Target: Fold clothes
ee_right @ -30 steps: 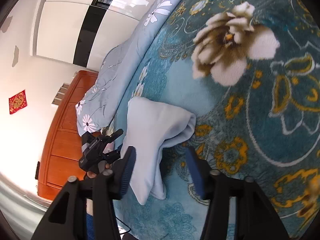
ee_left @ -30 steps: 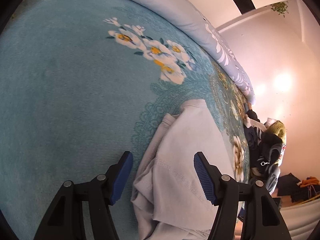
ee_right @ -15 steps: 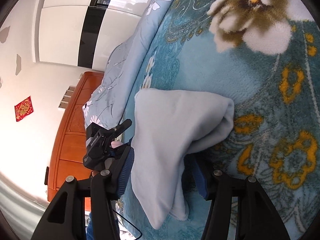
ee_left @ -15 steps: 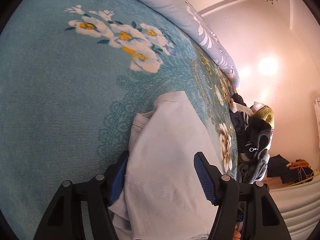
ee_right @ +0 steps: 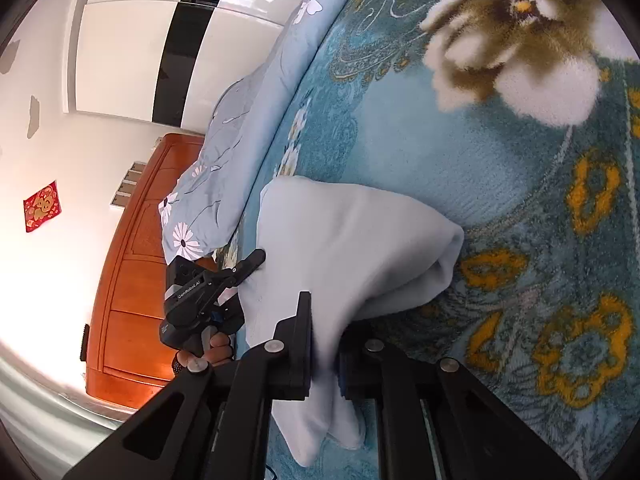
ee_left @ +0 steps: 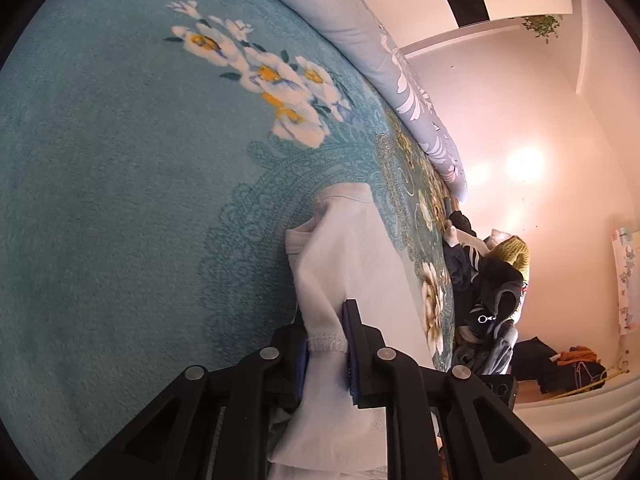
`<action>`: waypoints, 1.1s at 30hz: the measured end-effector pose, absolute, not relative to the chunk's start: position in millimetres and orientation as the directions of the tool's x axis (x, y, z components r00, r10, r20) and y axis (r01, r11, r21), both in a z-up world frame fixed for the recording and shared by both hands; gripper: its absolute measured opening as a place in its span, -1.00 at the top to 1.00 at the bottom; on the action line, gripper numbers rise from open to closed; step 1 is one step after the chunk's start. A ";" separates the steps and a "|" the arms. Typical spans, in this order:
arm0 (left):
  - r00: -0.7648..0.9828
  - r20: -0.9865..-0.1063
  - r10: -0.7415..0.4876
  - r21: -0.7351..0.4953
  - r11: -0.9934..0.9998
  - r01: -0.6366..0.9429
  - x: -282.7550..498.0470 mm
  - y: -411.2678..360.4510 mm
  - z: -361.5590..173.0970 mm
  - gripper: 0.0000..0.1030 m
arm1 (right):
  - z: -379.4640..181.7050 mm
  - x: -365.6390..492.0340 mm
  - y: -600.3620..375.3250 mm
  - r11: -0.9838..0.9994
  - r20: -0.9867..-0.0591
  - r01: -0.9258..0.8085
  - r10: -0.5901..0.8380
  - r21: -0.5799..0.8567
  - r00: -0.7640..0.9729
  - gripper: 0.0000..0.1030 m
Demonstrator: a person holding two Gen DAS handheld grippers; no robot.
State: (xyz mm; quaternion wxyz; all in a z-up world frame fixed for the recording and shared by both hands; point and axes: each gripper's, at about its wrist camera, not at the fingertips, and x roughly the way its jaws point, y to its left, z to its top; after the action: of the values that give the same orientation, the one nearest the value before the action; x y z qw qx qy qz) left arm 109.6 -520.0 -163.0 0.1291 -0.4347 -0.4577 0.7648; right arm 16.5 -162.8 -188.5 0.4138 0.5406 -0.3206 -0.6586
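A pale blue-white garment lies partly folded on a teal flowered blanket. My left gripper is shut on its hemmed edge. In the right wrist view the same garment lies in a thick fold, and my right gripper is shut on its near hanging edge. The left gripper, held in a hand, shows at the garment's far side in that view.
A light blue flowered quilt is rolled along the blanket's far edge. A pile of dark clothes with a yellow knit hat sits at the bed's end. A wooden headboard stands behind the quilt.
Both grippers moved forward onto the garment and closed on its edges; a second ago both were open on either side of it.
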 end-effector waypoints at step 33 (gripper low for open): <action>-0.871 -0.323 0.371 -0.879 -0.458 0.131 309.2 -642.7 -85.9 0.87 | -16.1 92.8 -322.8 -0.264 -0.489 0.672 -0.856 0.692 0.168 0.85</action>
State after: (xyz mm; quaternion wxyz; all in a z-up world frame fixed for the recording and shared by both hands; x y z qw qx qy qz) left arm 309.2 -642.7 -85.9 0.0731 -0.2436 -0.5152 0.8185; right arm 92.8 -322.8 -16.1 0.5990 0.4748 -0.0969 -0.6375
